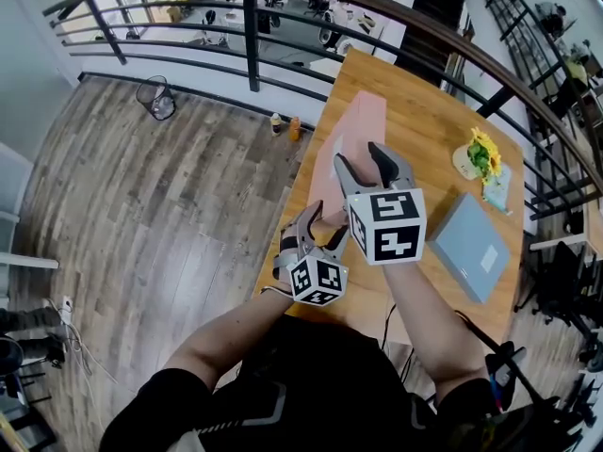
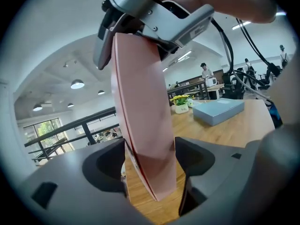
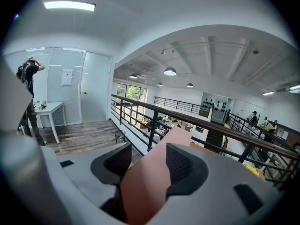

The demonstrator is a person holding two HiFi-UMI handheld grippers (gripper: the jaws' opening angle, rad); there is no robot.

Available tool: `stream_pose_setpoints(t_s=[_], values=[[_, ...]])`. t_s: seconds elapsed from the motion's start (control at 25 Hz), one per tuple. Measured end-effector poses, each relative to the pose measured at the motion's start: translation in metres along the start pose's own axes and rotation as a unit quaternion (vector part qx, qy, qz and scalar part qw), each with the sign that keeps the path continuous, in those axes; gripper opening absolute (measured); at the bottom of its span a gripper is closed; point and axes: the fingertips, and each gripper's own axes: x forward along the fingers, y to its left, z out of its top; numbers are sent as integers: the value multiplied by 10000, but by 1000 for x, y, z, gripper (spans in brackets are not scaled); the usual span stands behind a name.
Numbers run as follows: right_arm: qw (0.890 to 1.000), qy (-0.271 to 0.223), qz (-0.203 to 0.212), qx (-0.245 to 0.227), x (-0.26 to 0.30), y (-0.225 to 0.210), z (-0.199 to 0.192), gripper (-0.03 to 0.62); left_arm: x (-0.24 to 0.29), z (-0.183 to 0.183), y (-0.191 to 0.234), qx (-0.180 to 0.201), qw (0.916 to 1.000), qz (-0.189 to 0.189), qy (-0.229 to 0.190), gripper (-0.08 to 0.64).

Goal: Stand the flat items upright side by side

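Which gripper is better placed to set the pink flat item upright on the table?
Right. The right gripper is clamped on the pink flat item; the left gripper has its jaws apart around the item's lower end, apparently without pressing.

Upright pink book (image 1: 363, 125), flat blue book (image 1: 468, 243)

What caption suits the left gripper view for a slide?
Right hand-held gripper clamps a pink flat item on edge between the open jaws of the left hand-held gripper.
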Motion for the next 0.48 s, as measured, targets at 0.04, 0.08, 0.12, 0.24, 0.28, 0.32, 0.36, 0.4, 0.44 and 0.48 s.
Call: stream_pose_setpoints(t_s=[0.04, 0.08, 0.12, 0.24, 0.28, 0.32, 0.36, 0.4, 0.44, 0.48], values=[[10000, -2, -8, 21, 1, 0, 1, 239, 1, 1, 0, -27, 10000, 47, 39, 337], [10000, -5, -12, 31, 1, 0, 2, 239, 1, 1, 1, -64, 9999, 103, 77, 337], [10000, -10, -12, 34, 1, 1, 2, 239, 2, 1, 3, -83, 9998, 168, 110, 337], [10000, -53, -33, 16, 3, 3, 3, 239, 5, 1, 5, -114, 9993, 314, 150, 337], [10000, -72, -26, 25, 3, 3, 4, 239, 6, 1, 6, -151, 9993, 305, 130, 337], [9999, -86, 7, 66, 3, 3, 4, 241, 7, 1, 6, -187, 9994, 265, 92, 337], [9998, -93, 69, 149, 3, 3, 4, 242, 7, 1, 7, -221, 9995, 207, 43, 336], [9995, -99, 144, 262, 2, 3, 3, 242, 8, 0, 8, -259, 9996, 144, -3, 334], [9990, -118, 205, 376, 0, 2, 3, 245, 8, 0, 11, -299, 9995, 91, -42, 331], [9986, -160, 226, 458, -2, 0, 3, 249, 8, -1, 14, -330, 9994, 52, -74, 330]])
